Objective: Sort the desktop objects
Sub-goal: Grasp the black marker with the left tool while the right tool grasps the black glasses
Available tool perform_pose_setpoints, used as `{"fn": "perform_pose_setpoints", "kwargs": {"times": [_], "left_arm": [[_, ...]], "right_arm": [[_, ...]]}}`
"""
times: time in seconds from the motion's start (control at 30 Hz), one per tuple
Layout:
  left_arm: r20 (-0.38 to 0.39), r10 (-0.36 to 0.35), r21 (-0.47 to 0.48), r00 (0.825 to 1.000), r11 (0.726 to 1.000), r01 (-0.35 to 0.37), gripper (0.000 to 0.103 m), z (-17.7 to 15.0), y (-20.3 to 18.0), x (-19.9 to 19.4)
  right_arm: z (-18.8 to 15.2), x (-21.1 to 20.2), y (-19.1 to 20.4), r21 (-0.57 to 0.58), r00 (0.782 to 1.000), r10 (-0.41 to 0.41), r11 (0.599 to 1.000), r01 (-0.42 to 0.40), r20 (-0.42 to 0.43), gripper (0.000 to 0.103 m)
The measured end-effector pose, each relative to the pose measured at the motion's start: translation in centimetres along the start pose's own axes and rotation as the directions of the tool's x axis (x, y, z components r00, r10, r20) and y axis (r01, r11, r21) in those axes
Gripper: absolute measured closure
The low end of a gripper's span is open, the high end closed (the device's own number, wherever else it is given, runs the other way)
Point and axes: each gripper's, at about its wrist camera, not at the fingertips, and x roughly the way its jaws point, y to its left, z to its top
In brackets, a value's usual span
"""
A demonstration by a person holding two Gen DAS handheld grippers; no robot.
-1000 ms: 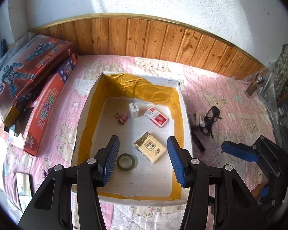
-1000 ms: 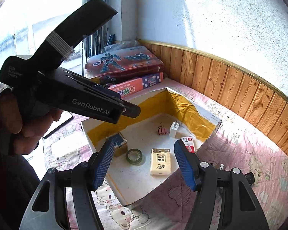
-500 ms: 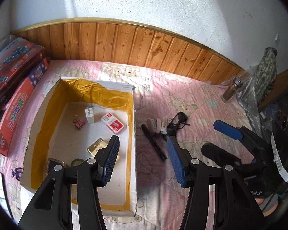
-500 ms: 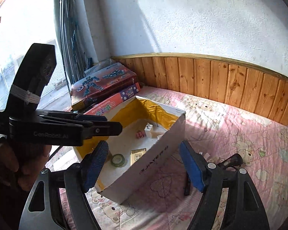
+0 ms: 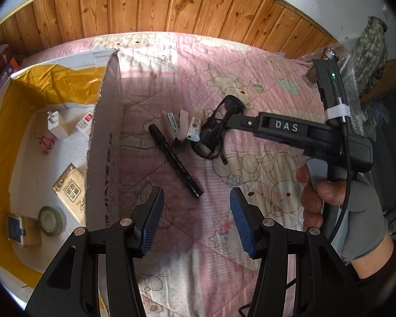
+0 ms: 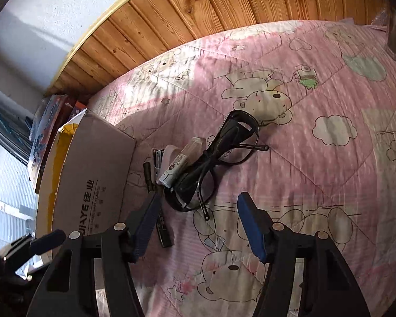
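Loose objects lie on the pink quilt beside a cardboard box (image 5: 103, 142): a black pen (image 5: 175, 159), a pink stapler (image 5: 171, 125), a white tube (image 5: 194, 126) and black glasses (image 5: 216, 132). My left gripper (image 5: 195, 218) is open and empty, just short of the pen's near end. My right gripper (image 6: 198, 224) is open and empty, low over the glasses (image 6: 219, 163), with the tube (image 6: 182, 161) and the pen (image 6: 158, 211) by its left finger. In the left wrist view the right gripper (image 5: 232, 121) reaches over the glasses.
The box's yellow-lined inside holds a white charger (image 5: 56, 125), a pink clip (image 5: 46, 142), a red-white pack (image 5: 85, 125), a tan booklet (image 5: 70, 192), a tape roll (image 5: 50, 220) and a small tin (image 5: 19, 229). Wood panelling (image 5: 171, 5) backs the bed. Toy boxes (image 6: 45, 132) lie beyond the box.
Both grippers have swung right, away from the box, and come down close over the loose objects on the quilt. The right gripper has dropped to the glasses. Both stay open.
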Motion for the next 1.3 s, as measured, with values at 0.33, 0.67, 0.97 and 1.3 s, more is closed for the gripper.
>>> {"fn": "perform_pose_setpoints", "kwargs": {"times": [0.33,0.67,0.97,1.3], "left_arm": [[-0.052,0.033,-0.115,0.998,0.993,-0.039,0.048,0.9,1.0,7.5],[-0.024,0.102,-0.188,0.994,0.977,-0.105,0.048,0.8,2.7,11.1],[0.041,0.179,-0.15,0.983,0.974,-0.172,0.089,0.4,2.1,11.0],[0.1,0.032,-0.217,0.995,0.976,-0.009,0.09,0.0,1.9,6.3]], "right_arm": [[2.7,6.4,0.7,-0.066,0.995,-0.097,0.993,0.096,-0.011,0.041],[0.8,3.3,-0.9,-0.213,0.973,-0.218,0.957,0.198,-0.076,0.083],[-2.4,2.8,-3.4,-0.202,0.966,-0.236,0.956,0.212,-0.104,0.048],[-3.4,0.7,-2.4,-0.185,0.984,-0.18,0.967,0.174,-0.017,0.088]]}}
